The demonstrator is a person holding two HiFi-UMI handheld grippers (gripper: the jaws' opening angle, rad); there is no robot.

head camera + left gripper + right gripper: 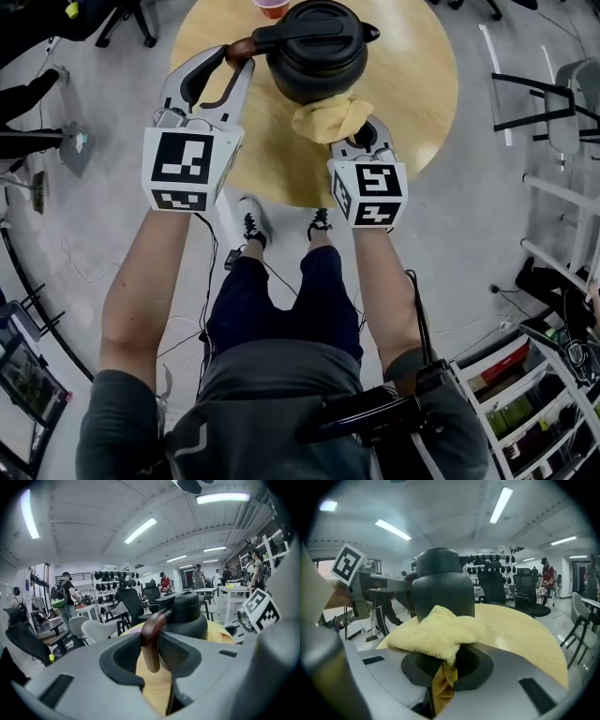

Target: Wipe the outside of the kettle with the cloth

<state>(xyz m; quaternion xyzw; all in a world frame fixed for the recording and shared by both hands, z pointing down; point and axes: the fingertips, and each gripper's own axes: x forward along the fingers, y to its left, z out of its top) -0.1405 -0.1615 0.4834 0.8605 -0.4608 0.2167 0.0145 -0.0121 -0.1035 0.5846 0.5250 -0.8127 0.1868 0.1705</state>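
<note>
Two tools sharing work; wiping step apparently in hand.

Head view: kettle point(314, 52) standing on worktop point(422, 84) at 12 o'clock. Both forearms stretching forward, left tool point(236, 58) towards 11, right tool point(364, 131) bringing cloth point(330, 119) to kettle's 6 o'clock side.

Left gripper view: jaws clamping brown handle point(151, 641), steadying.

Right gripper view: jaws pinching cloth fold, bunch seemingly touching wall.

Next move likely calling for sweeping round wall under pressure.

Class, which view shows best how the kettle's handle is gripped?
The left gripper view: the brown handle stands pinched between the left gripper's jaws. The head view shows only its top from above; the right gripper view doesn't show it clearly.
</note>
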